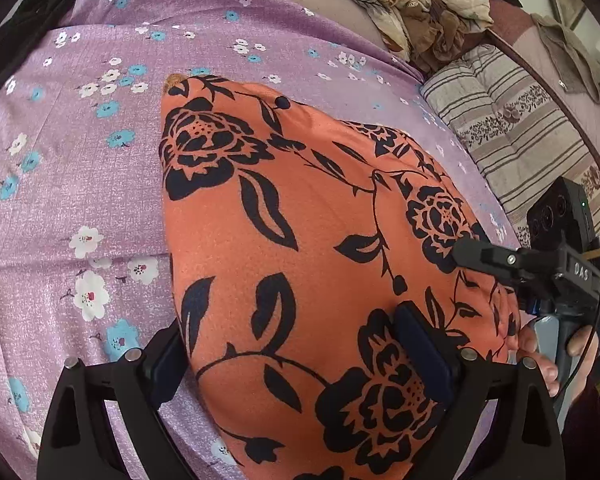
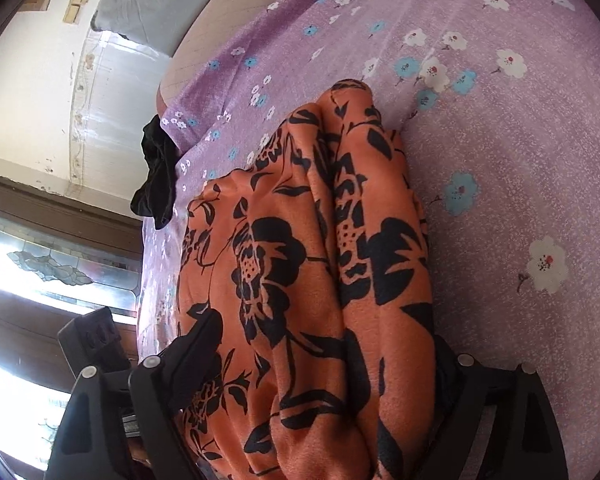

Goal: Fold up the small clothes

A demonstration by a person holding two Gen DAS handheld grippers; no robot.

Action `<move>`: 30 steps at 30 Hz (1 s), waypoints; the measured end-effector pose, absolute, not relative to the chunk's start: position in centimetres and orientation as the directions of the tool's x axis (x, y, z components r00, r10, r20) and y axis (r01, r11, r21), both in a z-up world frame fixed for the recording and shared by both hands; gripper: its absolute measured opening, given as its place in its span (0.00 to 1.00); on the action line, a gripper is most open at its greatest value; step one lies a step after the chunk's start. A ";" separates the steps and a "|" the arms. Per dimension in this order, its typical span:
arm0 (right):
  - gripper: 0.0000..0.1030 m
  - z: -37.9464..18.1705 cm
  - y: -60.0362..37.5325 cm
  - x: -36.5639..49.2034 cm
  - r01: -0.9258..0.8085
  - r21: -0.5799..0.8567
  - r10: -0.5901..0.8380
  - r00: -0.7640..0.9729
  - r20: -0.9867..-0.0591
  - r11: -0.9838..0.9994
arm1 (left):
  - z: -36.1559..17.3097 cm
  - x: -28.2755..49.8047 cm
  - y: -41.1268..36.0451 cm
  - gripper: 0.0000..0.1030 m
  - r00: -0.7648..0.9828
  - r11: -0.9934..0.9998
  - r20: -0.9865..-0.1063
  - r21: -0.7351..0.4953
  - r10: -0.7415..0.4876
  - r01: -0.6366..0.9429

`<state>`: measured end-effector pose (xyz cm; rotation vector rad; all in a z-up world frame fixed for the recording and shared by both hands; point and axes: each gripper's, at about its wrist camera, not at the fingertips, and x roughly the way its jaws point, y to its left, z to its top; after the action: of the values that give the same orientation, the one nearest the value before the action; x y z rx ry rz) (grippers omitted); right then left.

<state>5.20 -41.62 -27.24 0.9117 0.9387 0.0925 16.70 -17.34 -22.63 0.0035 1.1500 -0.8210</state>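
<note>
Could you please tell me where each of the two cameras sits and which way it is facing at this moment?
Left wrist: on the left gripper, looking down its fingers at the orange flowered cloth on the purple sheet; the right gripper and a hand show at right.
Right wrist: on the right gripper, looking down at the bunched orange flowered cloth; the left gripper shows at left.
Shared: cloth, purple sheet, each other's gripper.
</note>
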 end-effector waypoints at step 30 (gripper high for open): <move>0.41 -24.9 -40.3 3.2 0.274 0.607 0.323 0.648 -0.690 0.746 | -19.6 15.8 -21.4 0.38 0.250 0.846 -0.882 -0.251 -0.400 0.470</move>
<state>3.18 -40.35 -24.90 0.7540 0.8884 0.0308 15.80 -21.42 -19.63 0.0690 1.1773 -0.5932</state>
